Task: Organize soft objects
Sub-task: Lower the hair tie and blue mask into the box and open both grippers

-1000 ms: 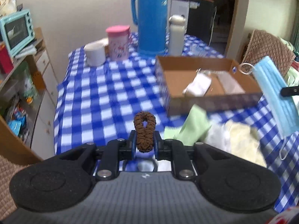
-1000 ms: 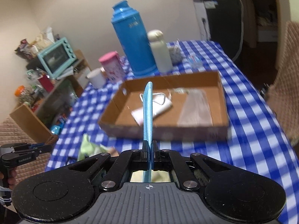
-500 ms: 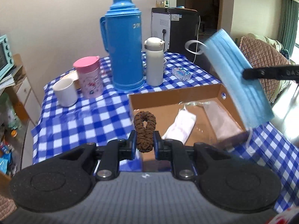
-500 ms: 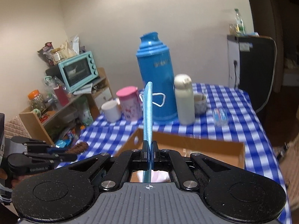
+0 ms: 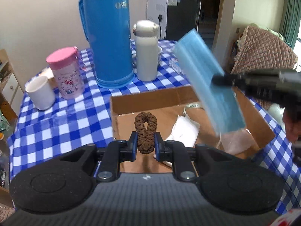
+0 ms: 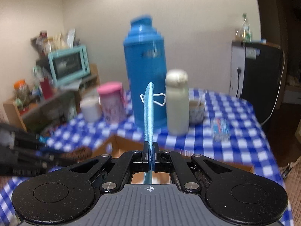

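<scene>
My left gripper is shut on a brown hair scrunchie and holds it over the near left part of an open cardboard box. My right gripper is shut on a blue face mask, edge-on in its own view. In the left wrist view the mask hangs tilted above the box's right half, pinched by the right gripper. White soft packets lie inside the box.
A blue thermos, white flask, pink cup and white mug stand on the blue checked tablecloth behind the box. A bowl and small packet sit at the back right. A quilted chair is right.
Both grippers moved forward over the box. The scrunchie now hangs above the box floor, and the mask has come lower and closer above the box's right half.
</scene>
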`<move>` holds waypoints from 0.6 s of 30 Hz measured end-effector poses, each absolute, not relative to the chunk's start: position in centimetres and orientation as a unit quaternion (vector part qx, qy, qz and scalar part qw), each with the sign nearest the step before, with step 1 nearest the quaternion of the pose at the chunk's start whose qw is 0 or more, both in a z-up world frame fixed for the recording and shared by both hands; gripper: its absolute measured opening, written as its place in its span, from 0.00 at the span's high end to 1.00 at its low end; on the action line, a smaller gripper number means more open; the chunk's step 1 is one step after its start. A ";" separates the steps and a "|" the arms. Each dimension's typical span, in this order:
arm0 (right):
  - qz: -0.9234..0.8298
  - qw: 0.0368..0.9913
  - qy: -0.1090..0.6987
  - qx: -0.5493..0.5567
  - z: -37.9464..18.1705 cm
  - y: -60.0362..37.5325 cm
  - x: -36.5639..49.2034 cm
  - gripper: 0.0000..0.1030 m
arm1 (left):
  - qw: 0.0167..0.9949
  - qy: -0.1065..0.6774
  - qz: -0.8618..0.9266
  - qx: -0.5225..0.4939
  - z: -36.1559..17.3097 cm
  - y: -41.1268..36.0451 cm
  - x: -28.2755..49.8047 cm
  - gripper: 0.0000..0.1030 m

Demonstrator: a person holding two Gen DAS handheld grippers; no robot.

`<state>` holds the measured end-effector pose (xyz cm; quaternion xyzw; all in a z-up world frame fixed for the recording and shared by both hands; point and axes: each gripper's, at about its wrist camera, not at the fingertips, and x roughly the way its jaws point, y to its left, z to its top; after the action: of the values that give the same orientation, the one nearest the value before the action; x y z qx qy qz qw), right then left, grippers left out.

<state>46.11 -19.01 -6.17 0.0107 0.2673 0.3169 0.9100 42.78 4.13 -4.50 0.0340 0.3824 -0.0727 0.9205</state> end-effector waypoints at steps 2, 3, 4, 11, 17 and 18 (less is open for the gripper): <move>0.323 0.900 0.291 0.004 -7.7 -19.1 45.9 0.98 | 0.917 0.391 -0.076 0.034 -5.3 3.8 43.4 0.84; 0.325 0.896 0.304 0.001 -8.4 -19.1 45.9 0.98 | 0.915 0.395 -0.077 0.034 -5.7 3.7 43.7 0.84; 0.327 0.890 0.318 0.000 -8.9 -19.2 45.8 0.98 | 0.913 0.399 -0.078 0.035 -6.1 3.6 44.0 0.84; 0.317 0.861 0.397 0.014 -10.7 -19.9 46.7 0.98 | 0.906 0.415 -0.074 0.031 -7.8 2.8 45.5 0.84; 0.292 0.858 0.421 0.036 -11.1 -19.7 47.3 0.98 | 0.905 0.422 -0.053 0.027 -8.5 2.3 46.2 0.80; 0.284 0.860 0.423 0.038 -11.1 -19.6 47.4 0.98 | 0.904 0.424 -0.047 0.025 -8.6 2.4 46.3 0.77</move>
<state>47.38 -19.62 -11.08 0.0378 0.4228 0.2840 0.8597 46.35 2.39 -8.58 0.0253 0.4240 -0.0468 0.9041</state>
